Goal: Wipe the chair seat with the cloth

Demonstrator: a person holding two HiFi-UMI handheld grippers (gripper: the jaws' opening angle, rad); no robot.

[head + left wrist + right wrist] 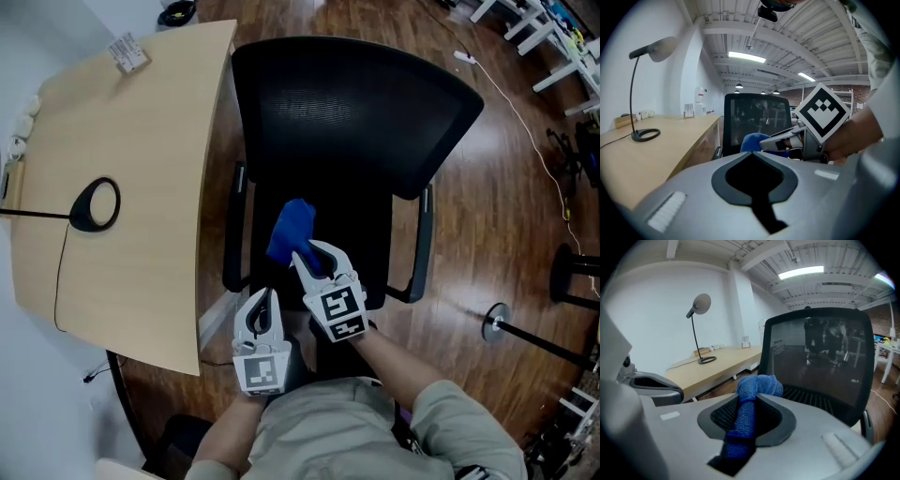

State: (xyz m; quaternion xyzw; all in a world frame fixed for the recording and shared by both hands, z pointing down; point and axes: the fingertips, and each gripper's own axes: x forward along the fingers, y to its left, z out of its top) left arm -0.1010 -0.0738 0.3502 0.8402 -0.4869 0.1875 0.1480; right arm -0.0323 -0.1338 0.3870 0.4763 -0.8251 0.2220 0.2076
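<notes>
The black office chair stands at the desk, its mesh back upright and its dark seat in front of me. My right gripper hangs over the seat's front left part, shut on a bunched blue cloth that sticks out past its tips. In the right gripper view the cloth runs as a strip between the jaws of my right gripper and balls up at the front. My left gripper sits just left of it near the seat's front edge, its jaws together with nothing in them.
A curved wooden desk lies to the left, bearing a lamp with a ring base and its cord. The chair has an armrest on each side. Stand bases and cables lie on the wooden floor to the right.
</notes>
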